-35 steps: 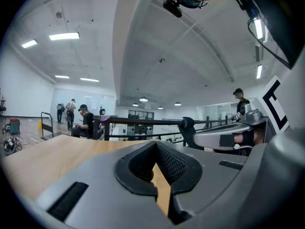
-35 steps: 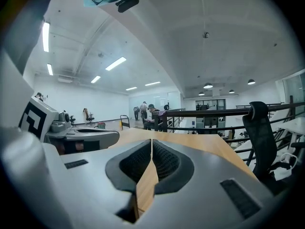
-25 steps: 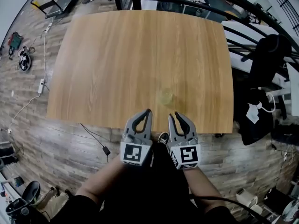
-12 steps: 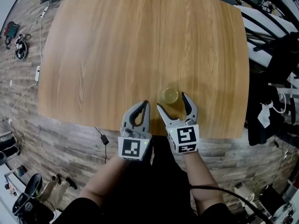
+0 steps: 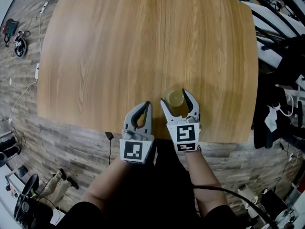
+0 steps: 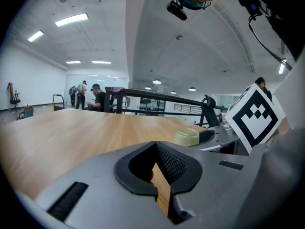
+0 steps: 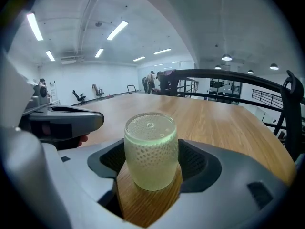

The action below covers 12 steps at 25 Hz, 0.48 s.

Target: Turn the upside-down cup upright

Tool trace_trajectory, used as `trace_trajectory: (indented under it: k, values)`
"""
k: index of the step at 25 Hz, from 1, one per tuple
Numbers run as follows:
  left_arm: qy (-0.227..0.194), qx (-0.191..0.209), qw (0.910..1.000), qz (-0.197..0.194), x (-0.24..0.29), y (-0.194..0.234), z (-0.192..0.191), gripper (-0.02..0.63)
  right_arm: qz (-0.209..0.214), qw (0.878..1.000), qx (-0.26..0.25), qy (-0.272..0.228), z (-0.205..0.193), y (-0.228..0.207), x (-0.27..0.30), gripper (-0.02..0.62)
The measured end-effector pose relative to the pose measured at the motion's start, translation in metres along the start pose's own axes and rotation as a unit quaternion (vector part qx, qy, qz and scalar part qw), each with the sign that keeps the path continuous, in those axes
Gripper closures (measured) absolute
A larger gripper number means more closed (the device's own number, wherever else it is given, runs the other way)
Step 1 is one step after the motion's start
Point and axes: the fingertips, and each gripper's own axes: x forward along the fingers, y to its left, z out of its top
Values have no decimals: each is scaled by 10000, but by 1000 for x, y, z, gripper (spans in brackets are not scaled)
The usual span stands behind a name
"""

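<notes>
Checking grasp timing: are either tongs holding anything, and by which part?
Nothing is held. The right tongs are opening with the upside-down cup between them, ungripped; the left tongs are shut and empty.

the table (image 5: 143,42) top is light wood with a fine straight grain, smooth, with a soft satin sheen. the cup (image 7: 151,149) is translucent pale green, its wall covered in small dimples and its upturned base smoother; whether it is glass or plastic cannot be told. the left gripper (image 5: 148,105) has a matt grey plastic shell, and its pads (image 6: 172,163) are black and finely ribbed. its marker cube (image 5: 133,150) looks matt, printed black on white. the floor (image 5: 62,142) shows weathered grey-brown planks.
</notes>
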Motion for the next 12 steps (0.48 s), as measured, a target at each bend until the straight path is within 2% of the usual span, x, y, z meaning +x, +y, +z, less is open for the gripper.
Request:
trace_trajectory:
  k: [6, 12]
  values:
    - [-81, -191, 9997, -93, 0, 1, 1, 607, -12, 9992, 129, -378, 17, -5, -15, 256]
    - [-192, -260, 9968, -729, -6, -20, 7, 607, 184, 9884, 1211, -897, 40, -23, -43, 256]
